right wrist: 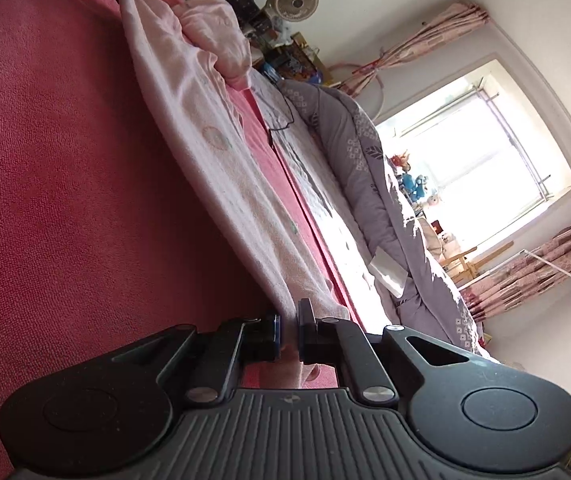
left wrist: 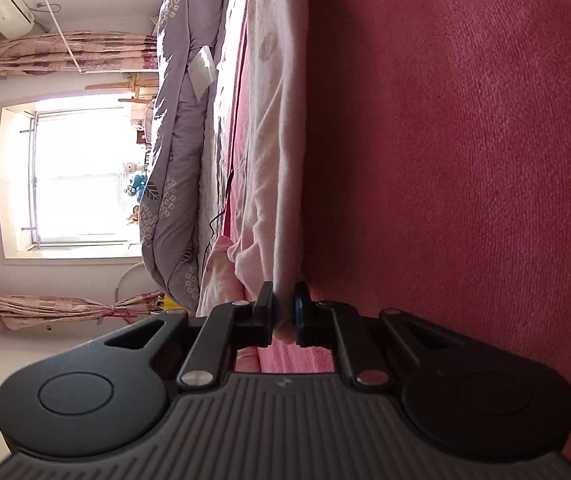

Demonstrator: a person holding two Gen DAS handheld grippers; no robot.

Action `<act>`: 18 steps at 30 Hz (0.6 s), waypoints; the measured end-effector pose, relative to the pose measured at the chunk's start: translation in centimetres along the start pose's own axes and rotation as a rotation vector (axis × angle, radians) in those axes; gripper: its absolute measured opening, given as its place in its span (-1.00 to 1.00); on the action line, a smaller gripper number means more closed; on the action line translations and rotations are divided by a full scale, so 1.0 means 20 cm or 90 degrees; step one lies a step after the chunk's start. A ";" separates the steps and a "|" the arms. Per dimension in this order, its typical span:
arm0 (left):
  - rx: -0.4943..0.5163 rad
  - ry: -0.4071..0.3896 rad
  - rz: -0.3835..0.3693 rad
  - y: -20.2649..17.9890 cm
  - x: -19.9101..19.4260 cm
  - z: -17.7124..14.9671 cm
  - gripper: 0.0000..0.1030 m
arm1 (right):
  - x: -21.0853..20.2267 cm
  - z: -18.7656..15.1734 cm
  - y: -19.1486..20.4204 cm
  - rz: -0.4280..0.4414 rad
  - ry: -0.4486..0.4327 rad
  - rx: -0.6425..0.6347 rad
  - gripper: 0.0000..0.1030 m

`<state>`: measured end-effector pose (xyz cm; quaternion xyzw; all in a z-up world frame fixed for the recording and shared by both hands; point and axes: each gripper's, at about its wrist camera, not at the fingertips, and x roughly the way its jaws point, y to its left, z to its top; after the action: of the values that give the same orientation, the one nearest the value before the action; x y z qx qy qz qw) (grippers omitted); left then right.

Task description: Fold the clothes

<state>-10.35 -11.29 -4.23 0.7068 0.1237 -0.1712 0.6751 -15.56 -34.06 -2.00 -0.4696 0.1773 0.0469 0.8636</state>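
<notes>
Wide red bed cover (left wrist: 465, 140) under everything, grey patterned quilt (left wrist: 177, 160) bunched along its far side toward the window. Pale pink garment (right wrist: 221, 168) stretched in a long strip across the red surface, one bunched end lying loose. Left gripper (left wrist: 283, 312) clamped on one end of the near edge, right gripper (right wrist: 287, 334) clamped on the other. Likely at the start of a fold, both ends secured. Next: lifting together, keeping the edge taut, carrying it evenly across to meet the opposite edge.

Left gripper (left wrist: 284, 312) rolled sideways, jaws clamped on cloth edge; right gripper (right wrist: 288, 330) tilted, likewise clamped.
</notes>
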 end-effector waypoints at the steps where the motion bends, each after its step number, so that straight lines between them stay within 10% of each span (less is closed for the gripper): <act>1: -0.003 0.004 -0.018 -0.03 0.01 0.00 -0.83 | 0.01 -0.02 0.01 0.007 0.007 0.003 -0.82; 18: -0.112 0.010 -0.134 0.15 -0.01 -0.09 -0.71 | -0.04 -0.18 0.03 0.044 0.069 0.052 -0.83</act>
<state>-9.18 -9.59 -1.28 0.6295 0.2171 -0.2242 0.7116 -17.41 -36.59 -4.05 -0.4295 0.2416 0.0439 0.8690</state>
